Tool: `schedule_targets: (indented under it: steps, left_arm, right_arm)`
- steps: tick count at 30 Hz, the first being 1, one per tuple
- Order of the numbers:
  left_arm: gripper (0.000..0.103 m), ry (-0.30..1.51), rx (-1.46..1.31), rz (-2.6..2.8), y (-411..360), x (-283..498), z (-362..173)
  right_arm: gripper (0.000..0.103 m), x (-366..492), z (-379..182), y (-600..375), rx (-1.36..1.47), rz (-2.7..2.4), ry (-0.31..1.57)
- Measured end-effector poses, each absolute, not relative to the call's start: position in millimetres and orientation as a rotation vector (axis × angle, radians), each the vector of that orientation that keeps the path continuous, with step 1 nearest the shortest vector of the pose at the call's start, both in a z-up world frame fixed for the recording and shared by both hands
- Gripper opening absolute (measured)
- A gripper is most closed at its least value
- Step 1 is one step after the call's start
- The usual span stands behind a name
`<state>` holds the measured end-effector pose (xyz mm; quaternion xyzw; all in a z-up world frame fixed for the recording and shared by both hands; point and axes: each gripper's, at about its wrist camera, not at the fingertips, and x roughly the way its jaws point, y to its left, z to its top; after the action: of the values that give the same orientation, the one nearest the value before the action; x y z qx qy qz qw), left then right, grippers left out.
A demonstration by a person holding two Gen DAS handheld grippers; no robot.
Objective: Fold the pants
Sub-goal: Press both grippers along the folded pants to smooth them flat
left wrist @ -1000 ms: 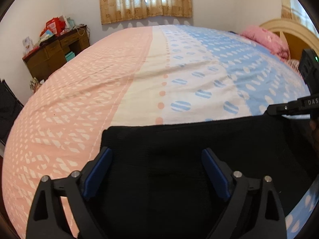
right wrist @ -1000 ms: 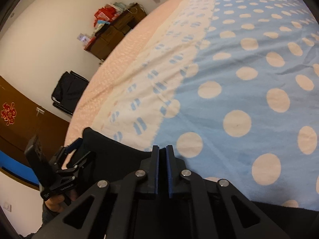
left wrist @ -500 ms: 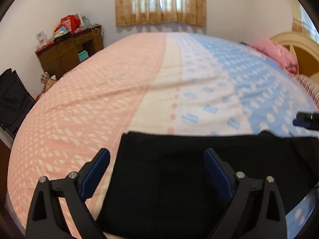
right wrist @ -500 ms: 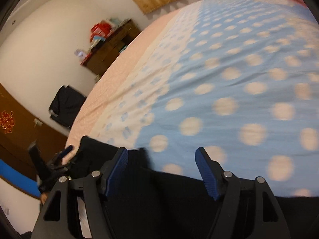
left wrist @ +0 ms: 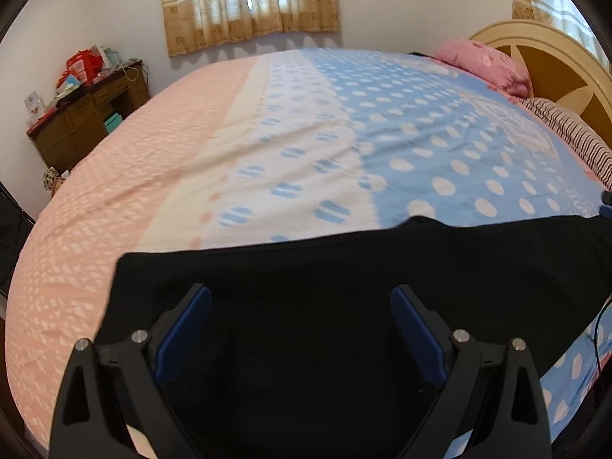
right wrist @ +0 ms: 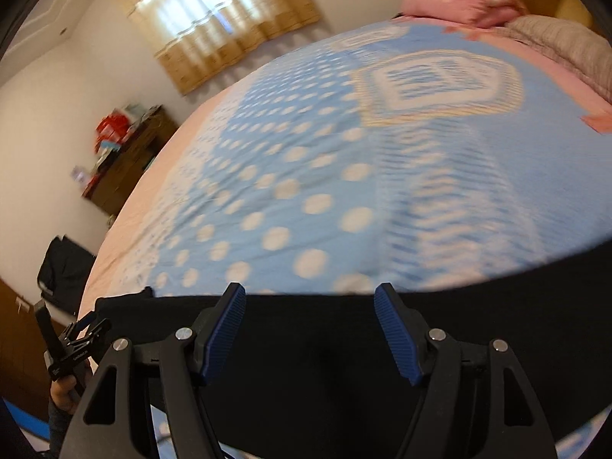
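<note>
The black fabric pants (left wrist: 344, 267) lie flat as a long dark band across the near edge of a wide bed spread with a pink, cream and blue dotted sheet (left wrist: 290, 145); in the left wrist view their squared end sits over the pink part of the sheet, and the rest runs off toward the right border of the picture; the left gripper (left wrist: 300, 325), black-armed with blue ribbed pads, hangs over that end with its jaws spread wide and nothing pinched between them, the cloth lying below and between the pads; whether the pad tips touch the cloth cannot be told; the right gripper (right wrist: 310, 325), of the same make, stands over the middle of the dark band in its own view, its jaws also parted wide with no fold caught between them; the sheet beyond it is smeared with blur; at the lower left of the right wrist view the left gripper shows from the side, held in a person's hand (right wrist: 63, 392) near the end of the pants; a pink crumpled quilt (left wrist: 485, 61) rests by the cream and wood headboard (left wrist: 550, 57) at the far right; a dark wooden desk (left wrist: 88, 122) piled with red packages stands against the left wall, and tan patterned curtains (left wrist: 248, 0) hang at the window behind the bed.
</note>
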<state>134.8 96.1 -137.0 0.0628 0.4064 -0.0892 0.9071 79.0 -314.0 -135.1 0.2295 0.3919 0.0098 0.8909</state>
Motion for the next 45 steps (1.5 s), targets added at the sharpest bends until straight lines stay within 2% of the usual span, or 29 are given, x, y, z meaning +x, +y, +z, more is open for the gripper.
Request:
schedule_targets:
  steps: [11,36,39,45]
  left_arm:
    - [0.097,0.859,0.129,-0.189,68.8,138.5,-138.5]
    - [0.097,0.86,0.179,-0.276,6.7,141.8,-132.8]
    - [0.097,0.847,0.208,-0.269,13.0,136.0,-132.5]
    - [0.097,0.835,0.259,-0.06,96.4,137.8,-131.1]
  right_arm:
    - [0.071,51.6,-171.1,-347.5,0.551,-0.045,0.822]
    - [0.071,19.1,-153.8,-376.3,0.543,-0.123,0.763]
    - [0.071,10.0,-154.9,-386.5,0.554,-0.144,0.756]
    - [0.071,-2.0,-156.2,-393.4,0.561,-0.173,0.714]
